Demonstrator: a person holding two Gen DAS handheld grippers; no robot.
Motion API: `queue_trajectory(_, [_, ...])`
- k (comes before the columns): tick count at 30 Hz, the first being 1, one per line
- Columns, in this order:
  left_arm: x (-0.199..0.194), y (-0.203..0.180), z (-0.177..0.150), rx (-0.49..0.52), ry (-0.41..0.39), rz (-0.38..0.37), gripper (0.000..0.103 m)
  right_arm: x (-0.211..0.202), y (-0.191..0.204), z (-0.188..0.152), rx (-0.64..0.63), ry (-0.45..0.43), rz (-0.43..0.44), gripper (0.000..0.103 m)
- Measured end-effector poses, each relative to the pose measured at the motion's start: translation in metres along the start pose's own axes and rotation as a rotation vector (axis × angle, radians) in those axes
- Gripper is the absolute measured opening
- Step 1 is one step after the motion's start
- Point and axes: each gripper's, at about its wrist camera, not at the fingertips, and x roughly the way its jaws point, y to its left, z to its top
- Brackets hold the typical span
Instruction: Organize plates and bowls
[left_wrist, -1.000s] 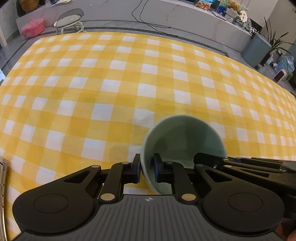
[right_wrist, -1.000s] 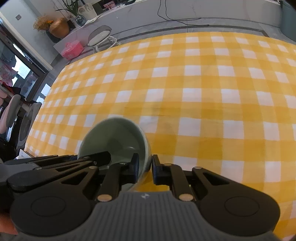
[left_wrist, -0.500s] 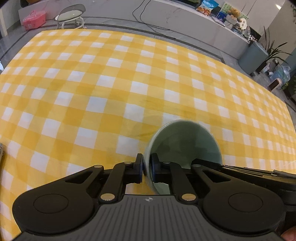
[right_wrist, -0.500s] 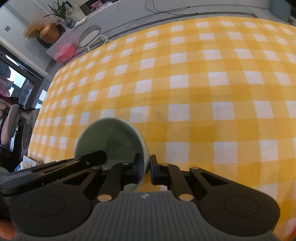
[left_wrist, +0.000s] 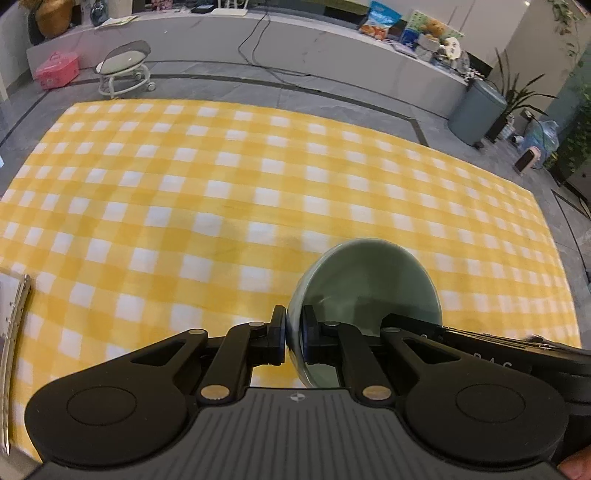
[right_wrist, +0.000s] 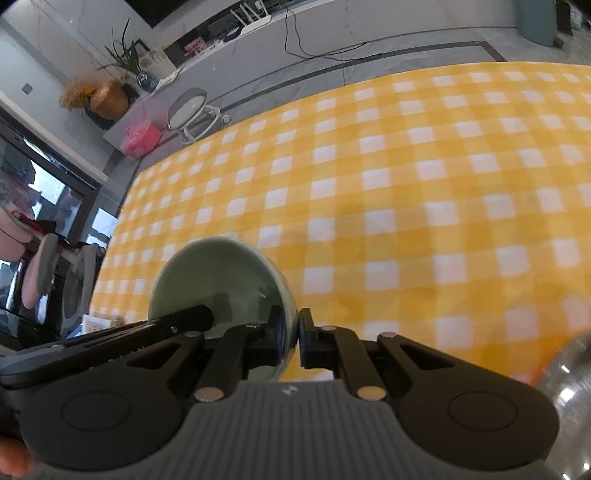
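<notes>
Green bowl (left_wrist: 369, 280) hangs between both helpers — left hand-held gripper (left_wrist: 293, 332) and right hand-held gripper (right_wrist: 290, 334) each pinch its rim tight.

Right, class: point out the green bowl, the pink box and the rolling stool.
green bowl (left_wrist: 369, 280): left wrist view, inner wall.
pink box (left_wrist: 57, 70): left wrist view, front face.
rolling stool (left_wrist: 123, 59): left wrist view, seat cushion.

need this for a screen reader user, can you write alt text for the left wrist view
The left hand-held gripper is shut on the rim of a pale green bowl, holding it above a table covered in a yellow and white checked cloth. The right hand-held gripper reaches into the bowl from the right side.
</notes>
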Motion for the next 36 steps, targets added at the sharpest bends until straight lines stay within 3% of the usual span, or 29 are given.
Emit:
queue_trajectory(11, [-0.041, -0.078, -0.027, 0.073, 0.000, -0.071, 0.008, -0.107, -0.051, -0.028, 0.041, -0.086, 0.017, 0.006])
queue_trajectory(22, [-0.031, -0.158, -0.049, 0.133, 0.068, -0.165, 0.008, -0.188, -0.125, -0.049, 0.098, -0.111, -0.050, 0.006])
queue_trajectory(28, [-0.003, -0.179, -0.059, 0.152, 0.130, -0.159, 0.008, -0.191, -0.161, -0.058, 0.145, -0.098, -0.081, 0.006])
queue_trajectory(36, [0.025, -0.179, -0.058, 0.162, 0.174, -0.116, 0.007, -0.159, -0.173, -0.062, 0.137, -0.087, -0.096, 0.005])
